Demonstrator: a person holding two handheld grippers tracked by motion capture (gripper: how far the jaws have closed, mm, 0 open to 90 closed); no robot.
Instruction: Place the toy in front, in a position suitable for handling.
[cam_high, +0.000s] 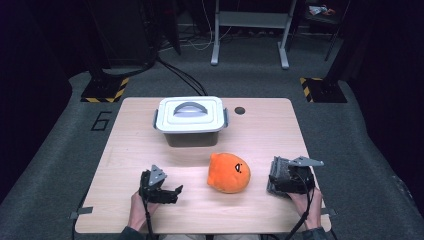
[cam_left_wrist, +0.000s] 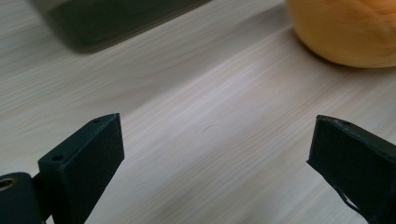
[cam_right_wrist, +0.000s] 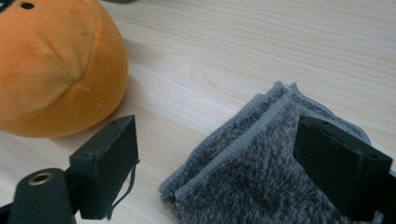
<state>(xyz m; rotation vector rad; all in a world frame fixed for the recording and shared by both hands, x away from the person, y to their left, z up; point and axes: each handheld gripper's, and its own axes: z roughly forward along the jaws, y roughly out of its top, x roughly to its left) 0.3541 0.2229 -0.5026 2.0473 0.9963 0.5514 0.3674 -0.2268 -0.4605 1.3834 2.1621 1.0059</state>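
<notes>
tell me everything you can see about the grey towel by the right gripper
The folded grey fleece towel is thick and fuzzy, with stitched hems showing stacked layers at its edge. It lies flat on the pale wooden table near the right edge, right of the orange plush toy and apart from it. The right gripper sits over it, fingers open, one above the cloth.

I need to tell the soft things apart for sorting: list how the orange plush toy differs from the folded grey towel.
The round orange plush toy is bulging and domed; the folded grey fleece towel lies flat in layers. The toy has smooth short pile and a stitched face; the towel is shaggy with a hemmed edge. The toy sits free mid-table; the towel lies under the right gripper, whose jaws stand open. Both are soft fabric resting on the wooden table.
</notes>
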